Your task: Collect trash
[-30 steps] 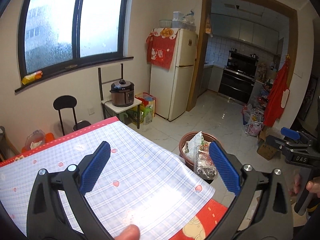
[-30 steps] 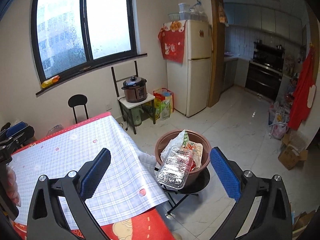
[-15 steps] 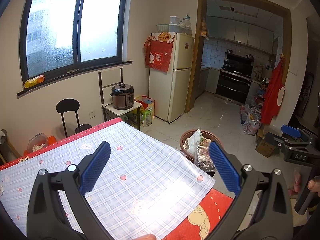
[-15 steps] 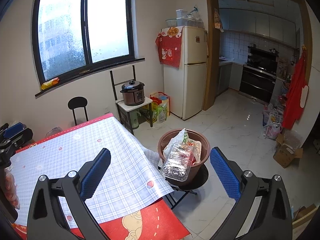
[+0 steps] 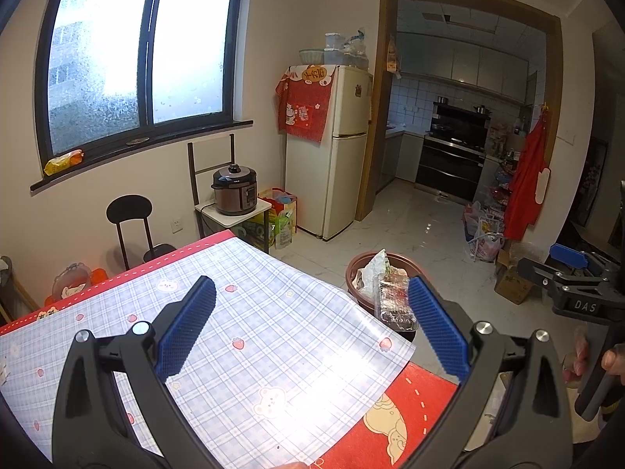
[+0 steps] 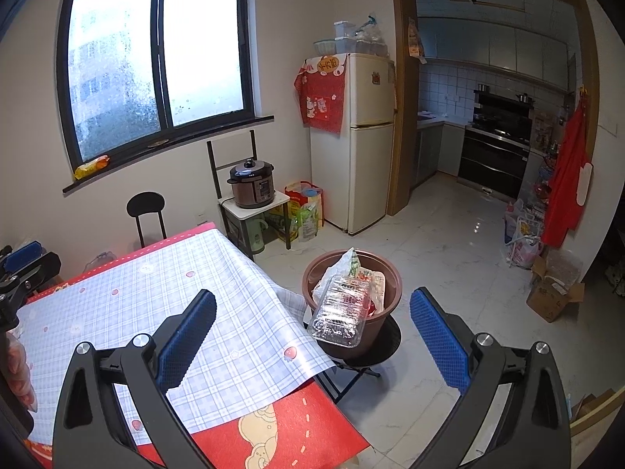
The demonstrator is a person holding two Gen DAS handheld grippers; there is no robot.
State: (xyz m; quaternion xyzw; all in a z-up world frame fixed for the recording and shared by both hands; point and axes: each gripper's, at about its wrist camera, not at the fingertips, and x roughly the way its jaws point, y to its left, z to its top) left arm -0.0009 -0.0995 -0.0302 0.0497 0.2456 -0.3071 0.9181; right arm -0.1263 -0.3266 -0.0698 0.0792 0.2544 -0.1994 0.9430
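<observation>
clear tray (image 6: 340, 314) atop bin (image 6: 384, 273), beyond right claw (image 6: 312, 346)

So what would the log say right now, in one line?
left gripper: open, empty | right gripper: open, empty | clear plastic box: on top of trash in brown bin | table: no trash seen

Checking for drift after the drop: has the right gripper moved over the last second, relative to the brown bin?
Yes. The right gripper has pulled up and back: the brown bin sits smaller and farther off between its open fingers, showing more red table edge.
</observation>
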